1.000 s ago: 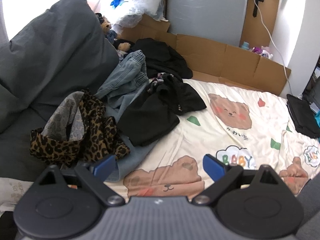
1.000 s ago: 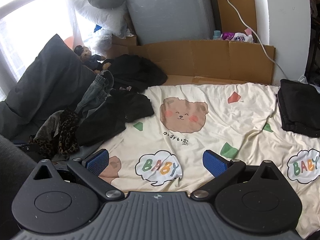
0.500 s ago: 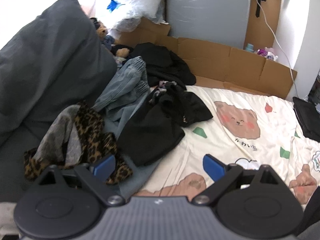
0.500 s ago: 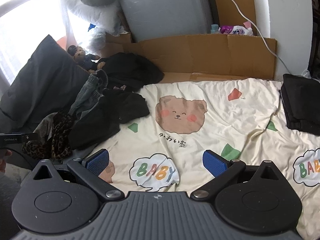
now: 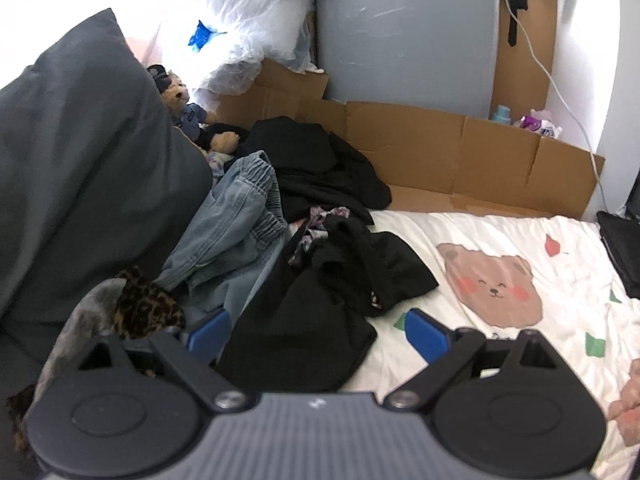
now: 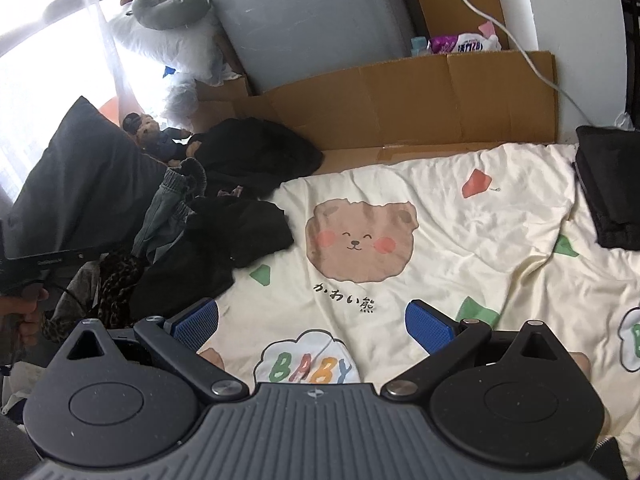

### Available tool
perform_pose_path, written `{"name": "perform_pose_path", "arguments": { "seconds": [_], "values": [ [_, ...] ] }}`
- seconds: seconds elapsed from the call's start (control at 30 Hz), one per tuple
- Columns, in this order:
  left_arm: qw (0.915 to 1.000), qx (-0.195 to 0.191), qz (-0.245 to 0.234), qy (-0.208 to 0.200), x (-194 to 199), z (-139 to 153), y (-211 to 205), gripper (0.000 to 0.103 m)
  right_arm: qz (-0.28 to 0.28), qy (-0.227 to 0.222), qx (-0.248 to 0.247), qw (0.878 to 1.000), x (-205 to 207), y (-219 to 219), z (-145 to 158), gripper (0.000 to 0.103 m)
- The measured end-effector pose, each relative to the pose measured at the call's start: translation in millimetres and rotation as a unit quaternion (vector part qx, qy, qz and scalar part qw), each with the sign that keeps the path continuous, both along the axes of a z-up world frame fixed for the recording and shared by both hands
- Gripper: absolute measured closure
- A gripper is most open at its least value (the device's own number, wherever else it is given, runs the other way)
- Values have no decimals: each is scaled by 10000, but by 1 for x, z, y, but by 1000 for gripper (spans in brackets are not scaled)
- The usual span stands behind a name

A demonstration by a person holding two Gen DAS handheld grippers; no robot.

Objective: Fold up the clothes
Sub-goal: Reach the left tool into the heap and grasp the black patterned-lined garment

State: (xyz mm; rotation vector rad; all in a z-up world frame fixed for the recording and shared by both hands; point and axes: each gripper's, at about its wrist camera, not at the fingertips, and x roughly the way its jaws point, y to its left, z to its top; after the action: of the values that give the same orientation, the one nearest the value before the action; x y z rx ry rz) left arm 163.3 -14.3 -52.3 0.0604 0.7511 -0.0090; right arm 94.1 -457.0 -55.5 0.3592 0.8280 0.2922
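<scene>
A heap of unfolded clothes lies on the left of the bed: a black garment [image 5: 312, 320], blue jeans [image 5: 236, 224], a leopard-print piece [image 5: 148, 308] and another black garment [image 5: 316, 164] behind. My left gripper [image 5: 316, 334] hangs open just above the near black garment, holding nothing. My right gripper [image 6: 312, 322] is open over the cream bear-print blanket [image 6: 420, 208], to the right of the black garment [image 6: 224, 236] and the jeans [image 6: 164, 212]. A folded black item [image 6: 612, 188] rests at the blanket's right edge. At the far left of the right wrist view a hand [image 6: 24, 308] holds the other tool.
A big dark grey pillow [image 5: 80, 160] leans on the left. Cardboard panels [image 5: 460, 156] line the back of the bed before a grey board [image 5: 400, 32]. A teddy bear [image 5: 188, 112] sits behind the pile. A white cable [image 6: 520, 52] hangs at the back right.
My left gripper has moved forward and right over the pile, so the black garment now lies between its fingers. My right gripper has edged forward and lower over the blanket.
</scene>
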Motion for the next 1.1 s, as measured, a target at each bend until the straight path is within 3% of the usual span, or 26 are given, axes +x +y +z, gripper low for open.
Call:
{"name": "perform_pose_path", "arguments": {
  "seconds": [0.23, 0.53, 0.9, 1.0, 1.1],
  "values": [
    [9999, -16, 112, -124, 39, -46, 7, 7, -13, -9, 209, 9998, 32, 2, -29, 1],
    [9976, -192, 663, 106, 77, -88, 30, 7, 36, -66, 421, 9991, 63, 8, -58, 1],
    [9941, -208, 919, 542, 97, -133, 25, 7, 283, -95, 538, 9981, 93, 10, -88, 1],
    [9925, -105, 940, 768, 101, -152, 14, 7, 316, -8, 525, 9981, 90, 7, -97, 1],
    [9929, 337, 721, 885, 103, -165, -2, 5, 319, 51, 464, 9984, 86, 3, -103, 1]
  ]
}}
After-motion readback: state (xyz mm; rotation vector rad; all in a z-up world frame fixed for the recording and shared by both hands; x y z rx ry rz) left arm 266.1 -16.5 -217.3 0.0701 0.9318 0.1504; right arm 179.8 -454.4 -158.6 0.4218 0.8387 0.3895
